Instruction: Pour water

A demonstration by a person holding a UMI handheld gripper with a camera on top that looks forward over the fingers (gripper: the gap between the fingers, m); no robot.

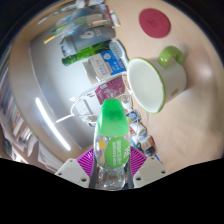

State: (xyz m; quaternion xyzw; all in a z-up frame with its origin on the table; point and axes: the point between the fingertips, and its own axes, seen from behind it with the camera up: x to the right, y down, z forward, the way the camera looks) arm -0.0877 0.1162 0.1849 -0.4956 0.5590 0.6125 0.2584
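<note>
Gripper view: the tool (112, 172) was clamped on a clear plastic bottle (112, 150) with a green cap (112, 117), both purple pads (88, 162) pressed against the bottle's sides. The bottle sat between the fingers and pointed forward, cap end away from the tool. The whole scene was strongly tilted.

Just ahead of the cap and a bit to the right lay a white cup (150, 82) with a green rim and a green handle (171, 56), its open mouth turned toward the bottle. Cap and cup rim were near each other; whether they touched, could not tell. No water stream visible.

Beyond the cup, further right, a round dark red coaster (154, 20) rested flat on the light wooden bench (195, 95).

Ahead and to the left of the bottle stood a clutter of packages: a white and blue carton (99, 66) just beside the cup, a green-labelled pack (82, 52) beyond it, more boxes further out, too blurred to read.
</note>
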